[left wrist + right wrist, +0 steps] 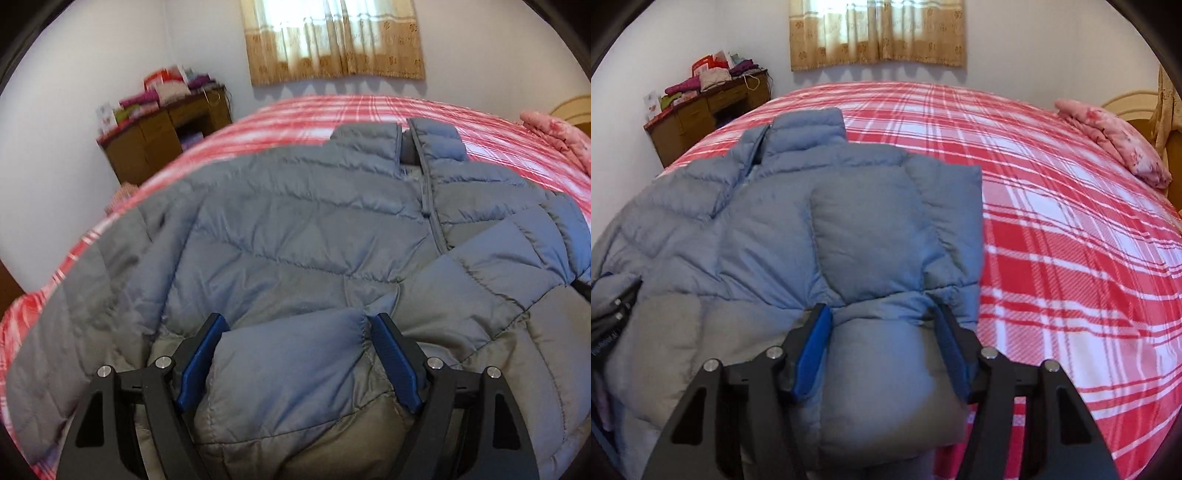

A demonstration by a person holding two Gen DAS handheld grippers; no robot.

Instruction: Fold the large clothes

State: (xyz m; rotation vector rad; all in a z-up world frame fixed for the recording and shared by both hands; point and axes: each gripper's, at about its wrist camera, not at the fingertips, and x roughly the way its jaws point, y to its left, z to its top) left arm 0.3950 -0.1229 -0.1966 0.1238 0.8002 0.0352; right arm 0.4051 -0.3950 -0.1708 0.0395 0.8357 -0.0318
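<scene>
The jacket (295, 229) lies flat on the bed (332, 110), front side up, with the collar pointing to the far wall and the zipper closed as far as I can see. The fold is only in its beginning.

On the left side, the sleeve lies spread out along the body and is not folded in yet. The left gripper (297, 350) is at the near hem of the jacket. Its two fingers stand apart with a puffy piece of the hem between them; the blue pads (201, 363) touch the cloth on both sides, but I cannot tell if they really press it.

In the middle, the front panels lie smooth. On the right side, the sleeve is already laid across the body. The right gripper (882, 332) is at the near right corner, where the cloth is gathered into a thick roll. Its fingers close around this roll and squeeze it, so the cloth bulges before and behind them. I judge that one side is done, and the left sleeve and the fold of the length remain.

The bed has a red and white checked sheet. At the far left, a wooden desk (701, 110) carries piles of clothes and papers. A curtain (879, 33) hangs in the middle of the white wall. At the far right, a pink cloth (1115, 144) lies folded near the headboard.
</scene>
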